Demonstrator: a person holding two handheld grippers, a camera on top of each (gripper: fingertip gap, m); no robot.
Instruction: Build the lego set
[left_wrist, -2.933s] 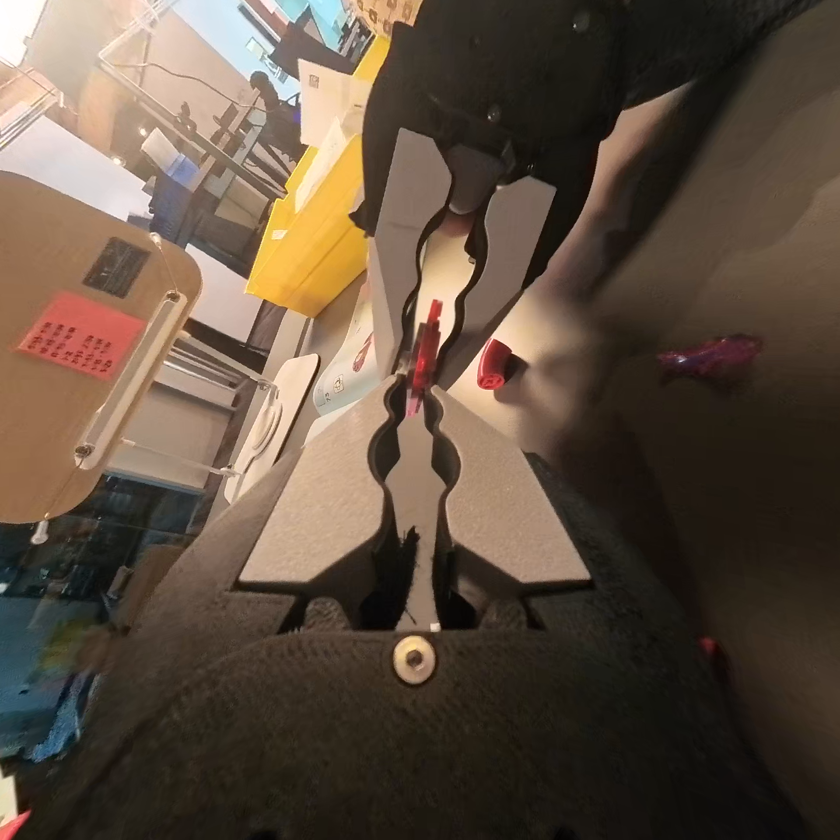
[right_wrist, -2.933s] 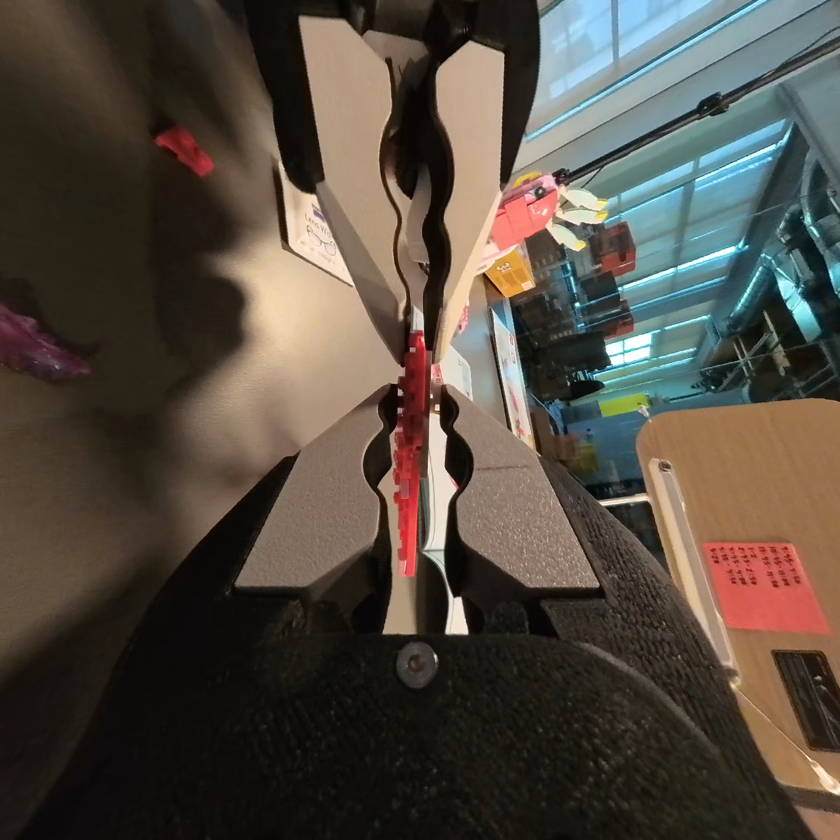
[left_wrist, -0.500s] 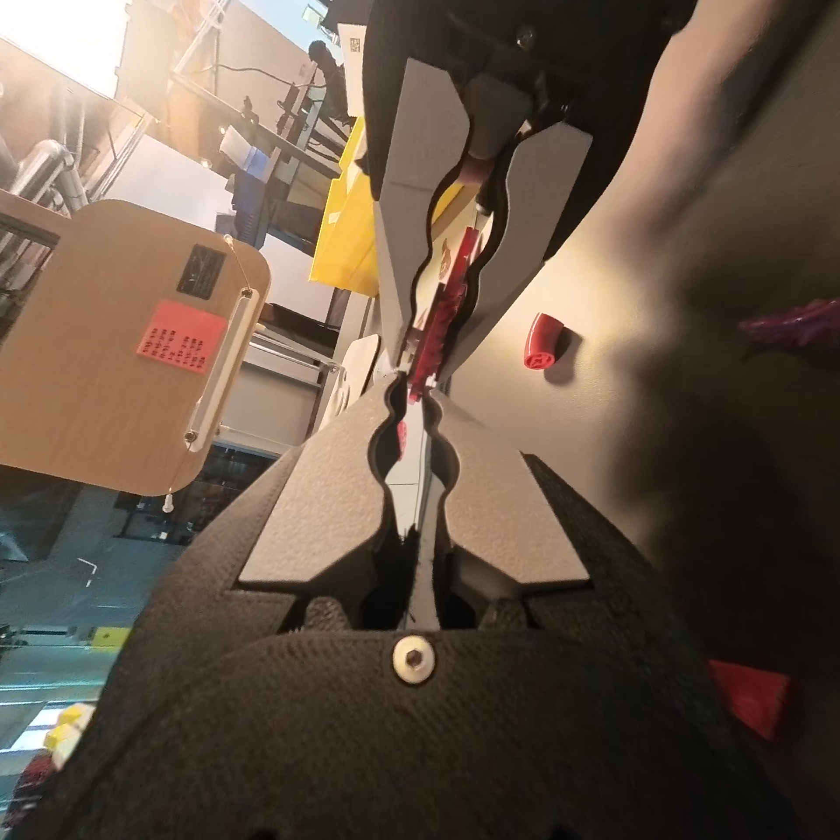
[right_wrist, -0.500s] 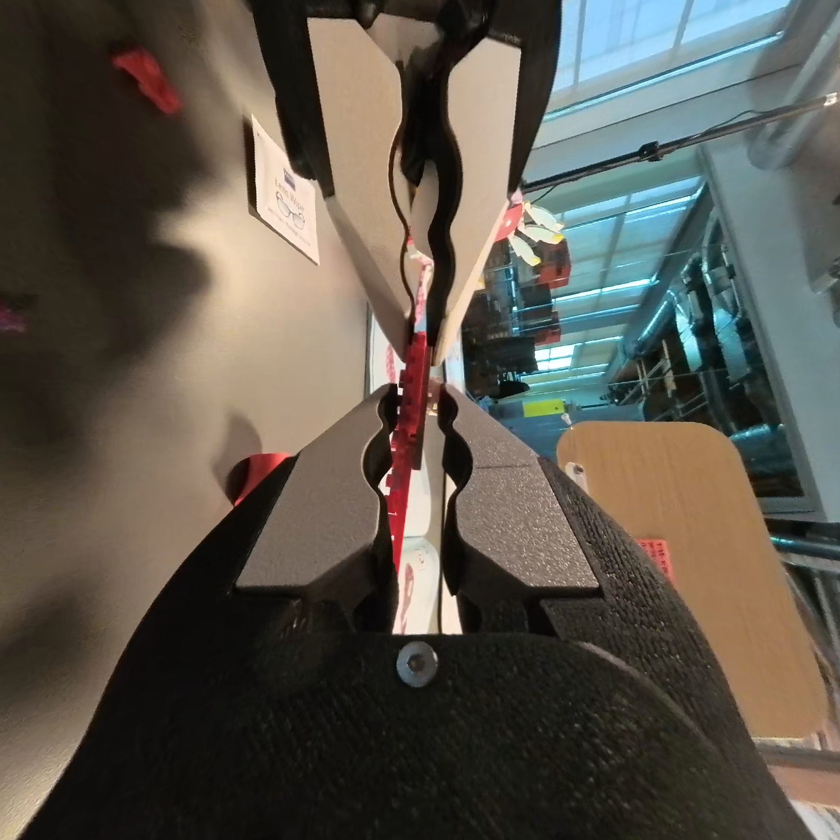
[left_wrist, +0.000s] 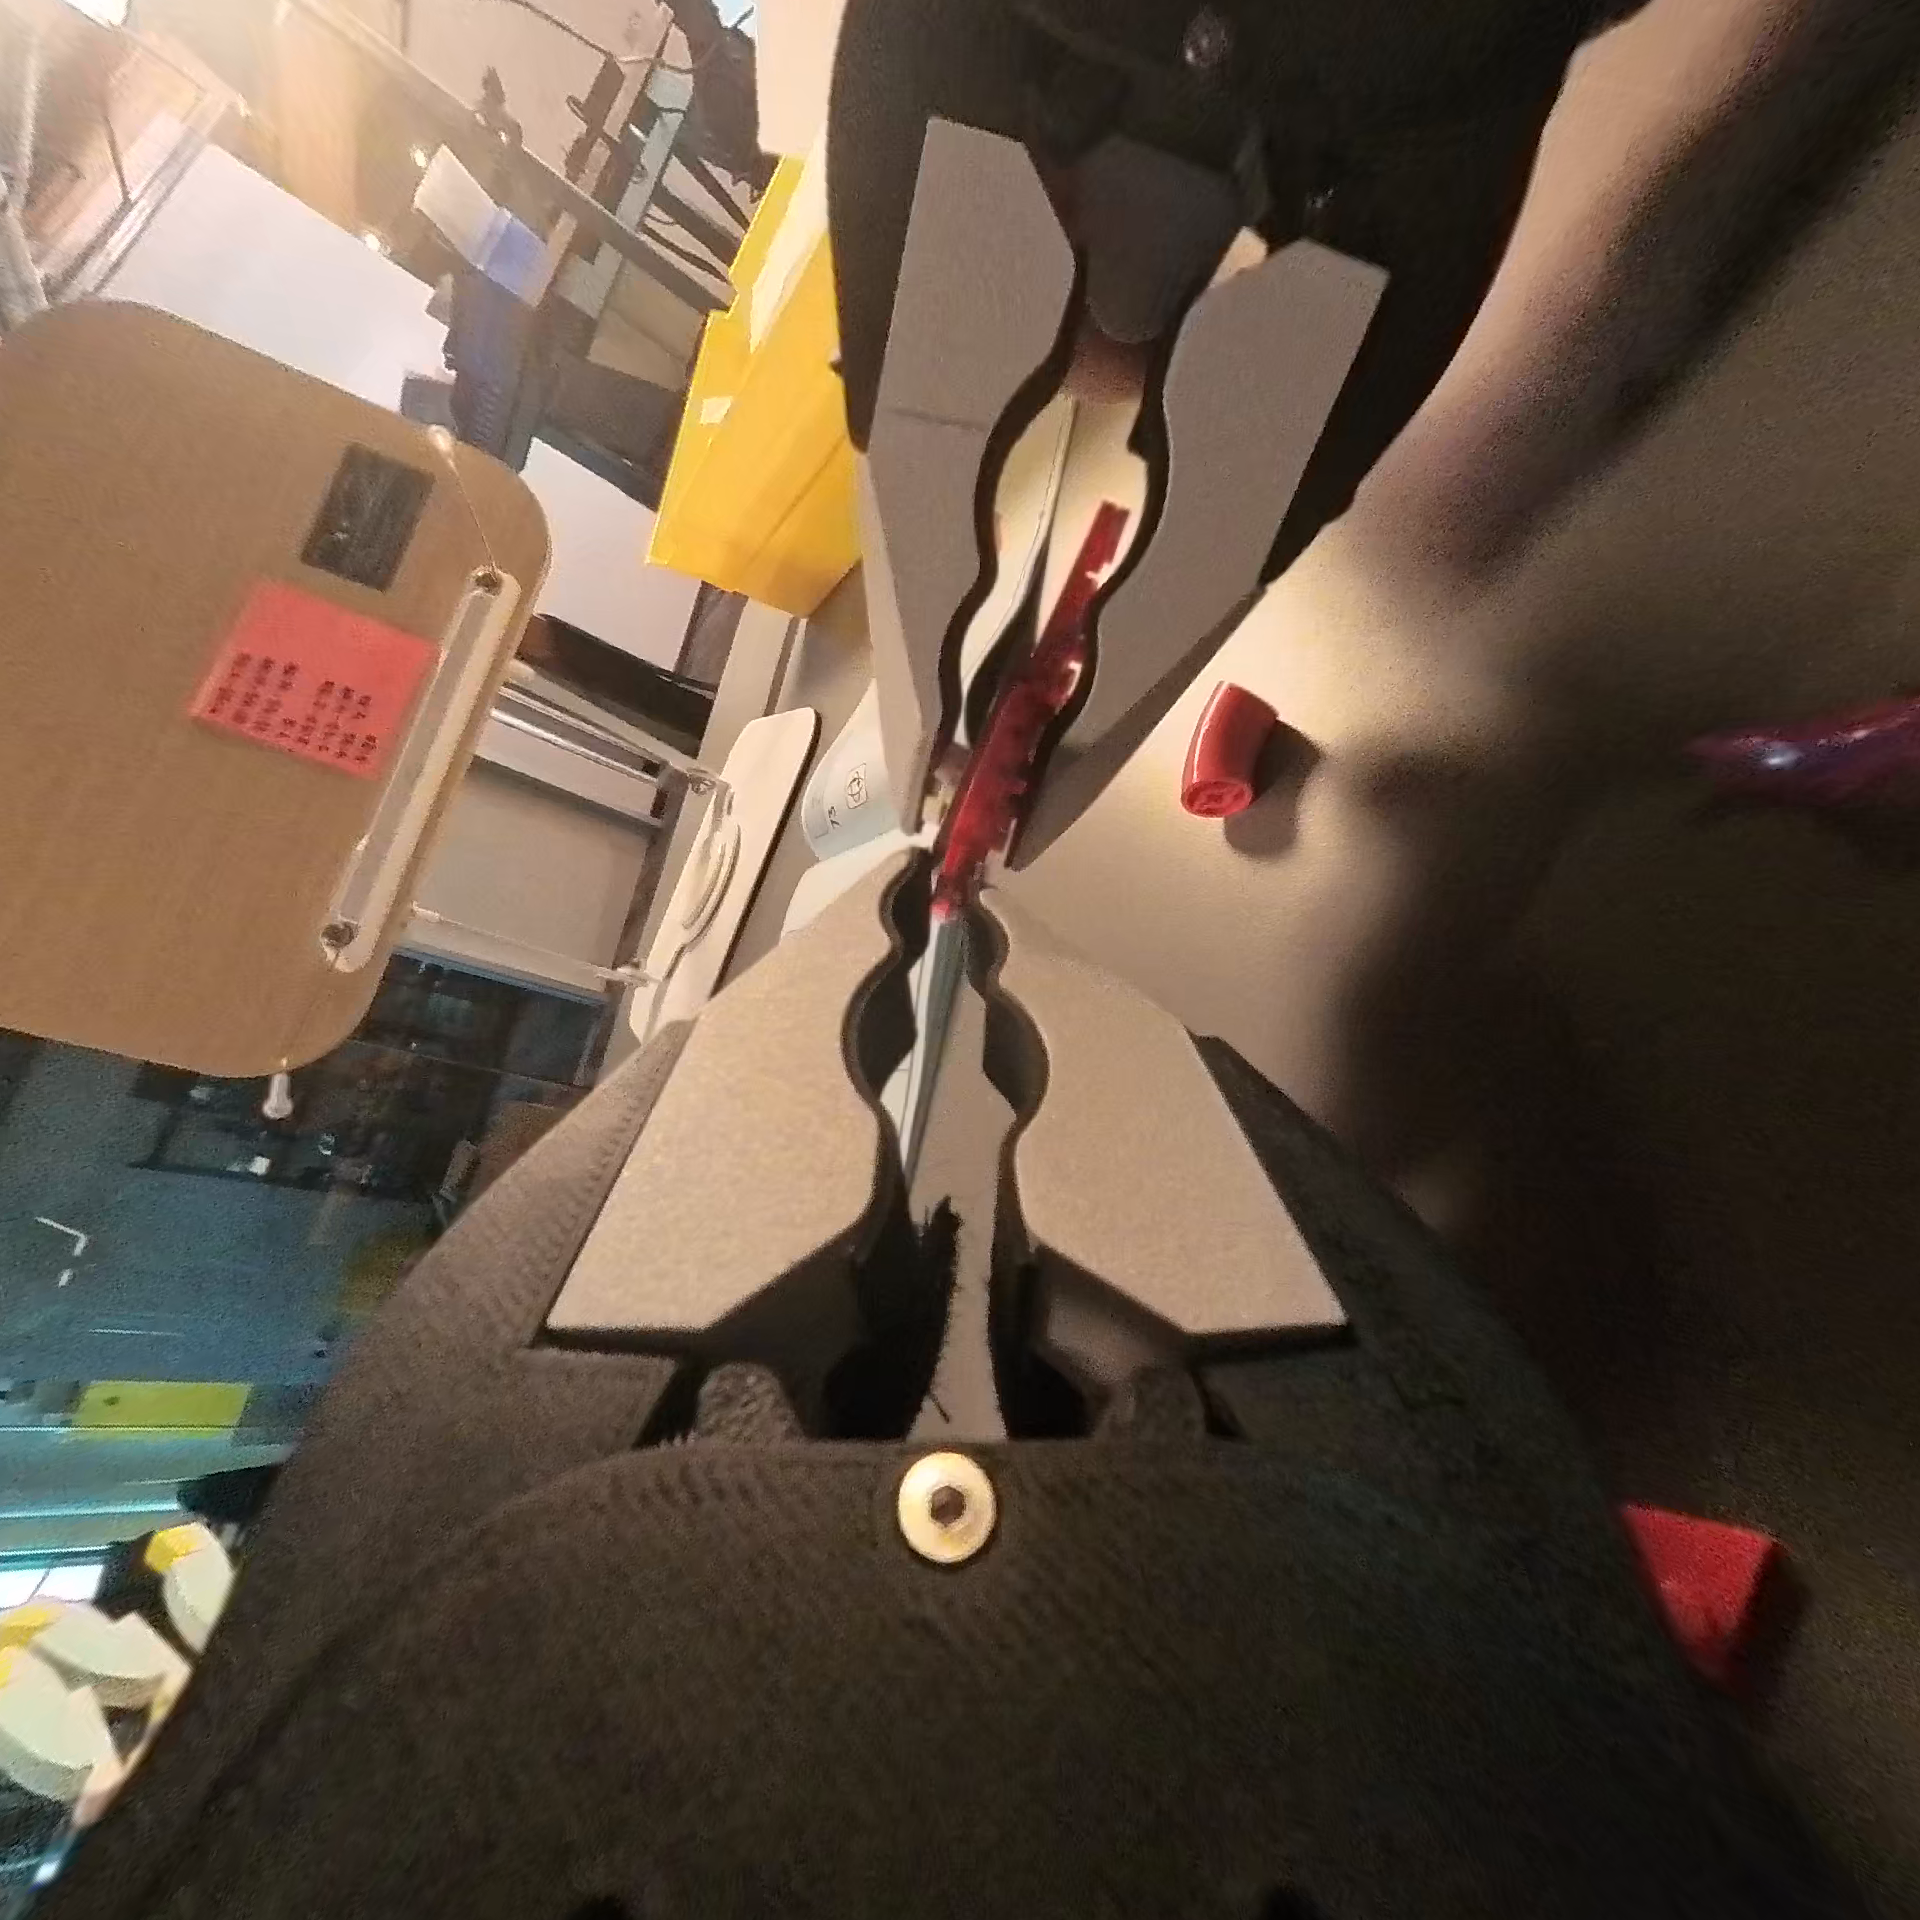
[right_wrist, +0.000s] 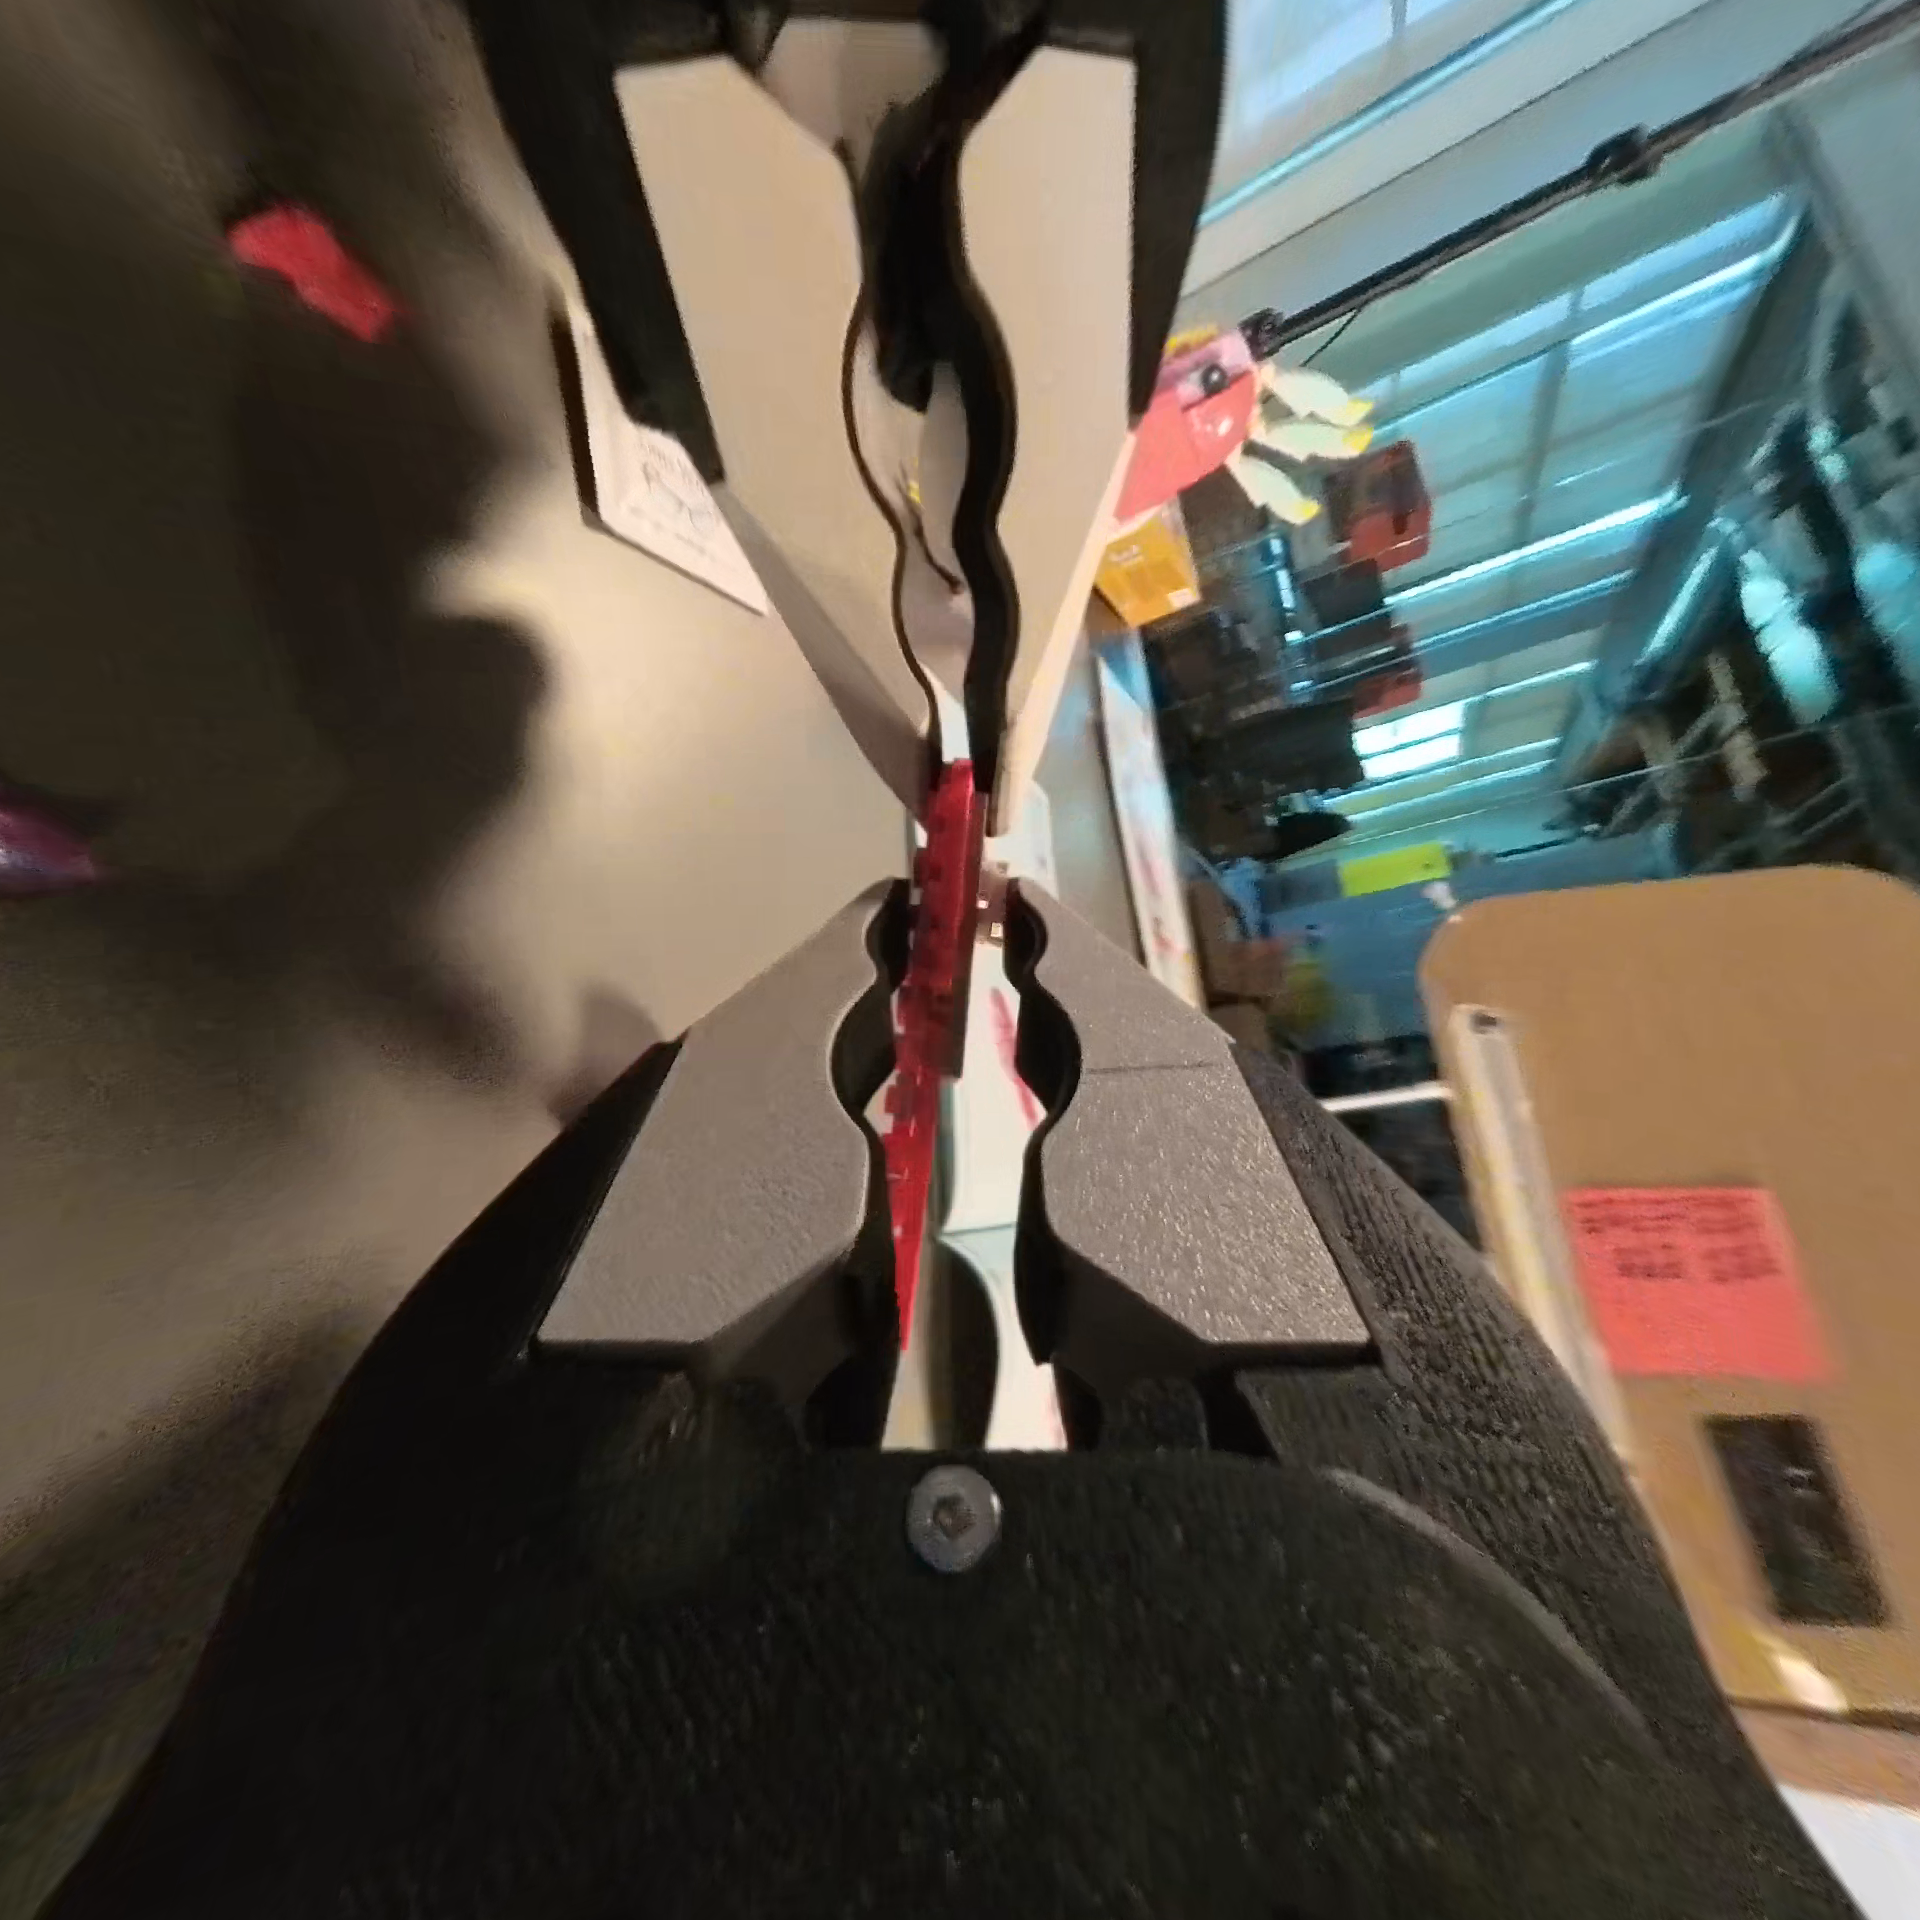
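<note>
Tip to tip they meet: the right gripper (right_wrist: 951, 894) pinches a flat red studded plate (right_wrist: 935, 997) edge-on between its grey fingers, and the left gripper (left_wrist: 961, 888), jaws nearly together, nips the far end of that same plate (left_wrist: 1023, 727), so the piece hangs in the air between the two. Out on the grey tabletop (left_wrist: 1351, 935) a small red cylinder piece (left_wrist: 1226, 748), a red wedge piece (left_wrist: 1704, 1590) and a purple piece (left_wrist: 1818, 738) lie loose and well apart from the tips. Nothing shows them joined to the plate.
</note>
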